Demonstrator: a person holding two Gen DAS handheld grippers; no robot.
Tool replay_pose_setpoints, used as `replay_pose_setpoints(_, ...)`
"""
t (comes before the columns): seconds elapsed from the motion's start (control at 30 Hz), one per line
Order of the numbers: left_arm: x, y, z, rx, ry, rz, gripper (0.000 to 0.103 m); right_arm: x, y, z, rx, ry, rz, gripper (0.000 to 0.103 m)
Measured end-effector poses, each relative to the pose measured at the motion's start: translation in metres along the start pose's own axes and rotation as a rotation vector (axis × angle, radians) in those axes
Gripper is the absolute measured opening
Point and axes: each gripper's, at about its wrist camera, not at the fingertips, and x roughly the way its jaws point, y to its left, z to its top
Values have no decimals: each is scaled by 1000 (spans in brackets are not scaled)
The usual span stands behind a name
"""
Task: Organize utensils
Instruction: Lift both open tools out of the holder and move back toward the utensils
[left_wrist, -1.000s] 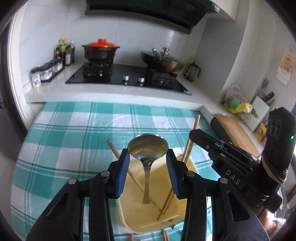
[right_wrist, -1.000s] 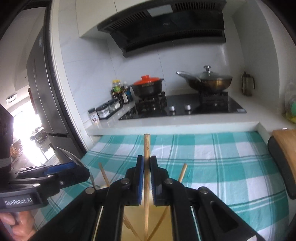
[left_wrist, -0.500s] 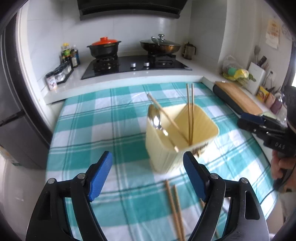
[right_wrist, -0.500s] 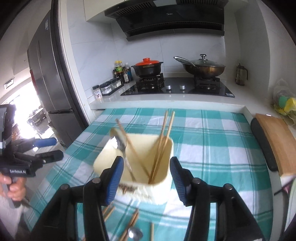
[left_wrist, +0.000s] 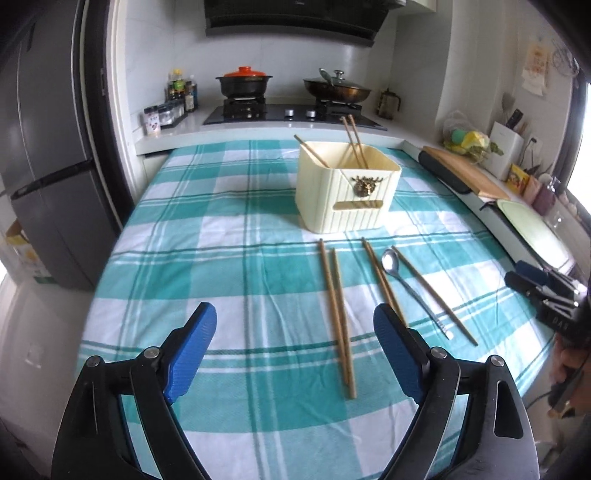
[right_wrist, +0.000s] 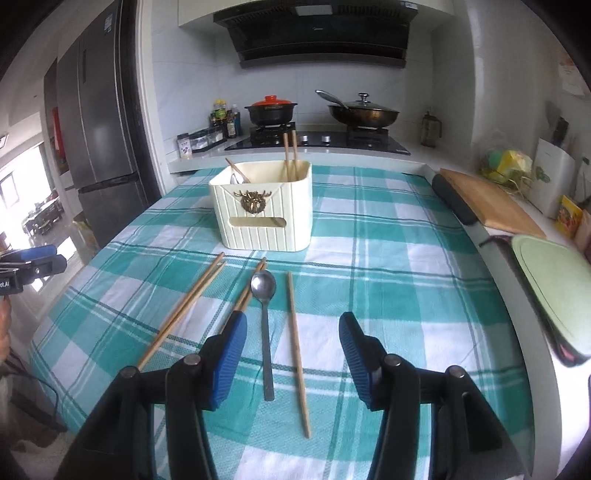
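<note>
A cream utensil holder (left_wrist: 347, 188) (right_wrist: 264, 206) stands on the checked tablecloth with chopsticks (right_wrist: 290, 155) and a spoon (right_wrist: 236, 179) sticking out of it. In front of it lie a pair of chopsticks (left_wrist: 338, 314) (right_wrist: 184, 306), a metal spoon (left_wrist: 406, 288) (right_wrist: 264, 306) and more loose chopsticks (left_wrist: 436, 295) (right_wrist: 295, 347). My left gripper (left_wrist: 293, 314) hovers over the near cloth, its jaws opening with nothing between them. My right gripper (right_wrist: 292, 321) is open above the spoon's handle and a single chopstick, touching neither.
Behind the table is a counter with a hob (left_wrist: 291, 110), a red-lidded pot (left_wrist: 243, 79) and a wok (left_wrist: 338, 90). A wooden board (right_wrist: 487, 199) and a green tray (right_wrist: 554, 280) lie along the right. A grey fridge (left_wrist: 44, 147) stands at left.
Both grippers let go over the holder, the left of a spoon and the right of a chopstick, opened, and drew back toward the near side of the table.
</note>
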Motion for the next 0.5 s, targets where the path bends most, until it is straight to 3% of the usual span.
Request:
replay_pose_setpoints(0.23, 7, -23, -27, -30, 18, -118, 88, -13, 12, -30, 56, -34, -51, 53)
replay_pose_setpoints(0.5, 5, -28, -47, -48, 24, -120, 88, -14, 38, -44, 0, -13, -21, 53)
